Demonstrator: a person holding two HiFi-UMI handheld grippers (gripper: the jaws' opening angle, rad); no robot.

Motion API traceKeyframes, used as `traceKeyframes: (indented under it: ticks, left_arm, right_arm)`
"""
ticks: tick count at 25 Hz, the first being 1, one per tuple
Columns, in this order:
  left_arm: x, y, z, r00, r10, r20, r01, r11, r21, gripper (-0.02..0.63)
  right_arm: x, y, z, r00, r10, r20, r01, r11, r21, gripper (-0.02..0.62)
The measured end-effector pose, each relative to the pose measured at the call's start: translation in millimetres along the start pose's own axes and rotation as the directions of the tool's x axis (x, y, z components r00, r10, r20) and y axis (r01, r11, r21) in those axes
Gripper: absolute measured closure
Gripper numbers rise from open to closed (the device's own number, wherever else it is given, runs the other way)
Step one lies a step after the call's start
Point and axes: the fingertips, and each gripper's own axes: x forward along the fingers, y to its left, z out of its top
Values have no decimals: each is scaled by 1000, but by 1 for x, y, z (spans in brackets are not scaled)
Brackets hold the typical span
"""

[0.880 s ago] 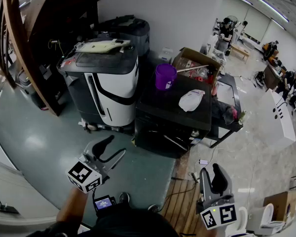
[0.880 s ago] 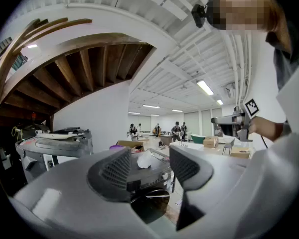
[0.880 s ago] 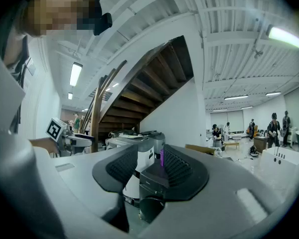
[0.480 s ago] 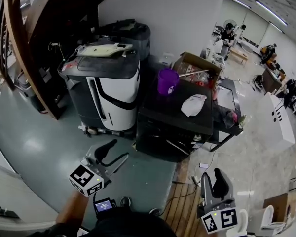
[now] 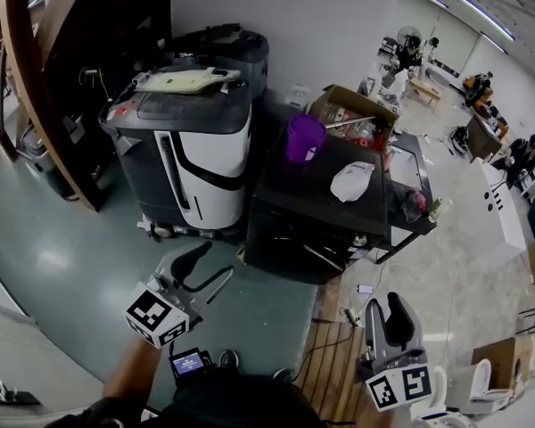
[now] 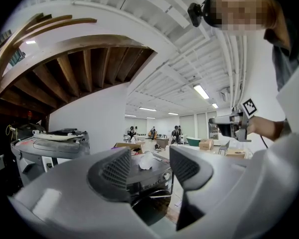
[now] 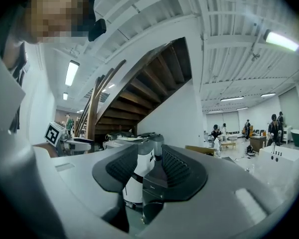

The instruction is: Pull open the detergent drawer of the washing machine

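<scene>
Dark wooden staircase (image 5: 36,78) fills upper left, white wall (image 5: 294,25) behind everything. Tall grey-and-white machine (image 5: 196,154) stands under the stair, a flat pale part lying on its lid. Just beside it on the right, low and black: the washing machine (image 5: 312,226), front facing the person. Its top front strip with a knob shows in the left gripper view; the detergent drawer there is too dark to make out. Black cart (image 5: 410,212) touches or nearly touches the washer's right side, can't tell which. Open cardboard box (image 5: 352,114) behind the washer, stuff inside. Wooden boards (image 5: 334,377) on the floor, near right. People far back in the hall, tiny.

On the washer top: purple cup (image 5: 303,138) upright at back left, white crumpled bag (image 5: 349,181) right of centre.

Left gripper (image 5: 216,261) held level, pointing at the washer, well apart from it; jaws stand apart, nothing between them. Right gripper (image 5: 384,301) low right over the boards, jaws a narrow gap, empty. Thin cable (image 5: 325,346) runs on the floor between the right gripper and the washer. Small lit screen (image 5: 189,364) at the person's body.
</scene>
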Motion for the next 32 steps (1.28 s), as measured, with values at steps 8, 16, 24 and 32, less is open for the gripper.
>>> traceKeyframes:
  ticks: [8, 16, 24, 32]
  left_arm:
    - [4, 6, -3, 998, -52, 18, 52, 999, -15, 347]
    - [14, 11, -7, 999, -45, 15, 45, 999, -23, 345]
    - [33, 9, -7, 1000, 3, -27, -4, 1000, -8, 347]
    - [65, 3, -9, 994, 83, -65, -82, 997, 9, 347]
  right_arm:
    - [17, 16, -2, 1000, -11, -24, 10, 1000, -26, 453]
    - [35, 12, -8, 1000, 17, -24, -17, 1000, -3, 453]
    - [56, -19, -15, 998, 60, -20, -59, 998, 32, 453]
    - [81, -69, -25, 992, 126, 0, -126, 989, 83, 453]
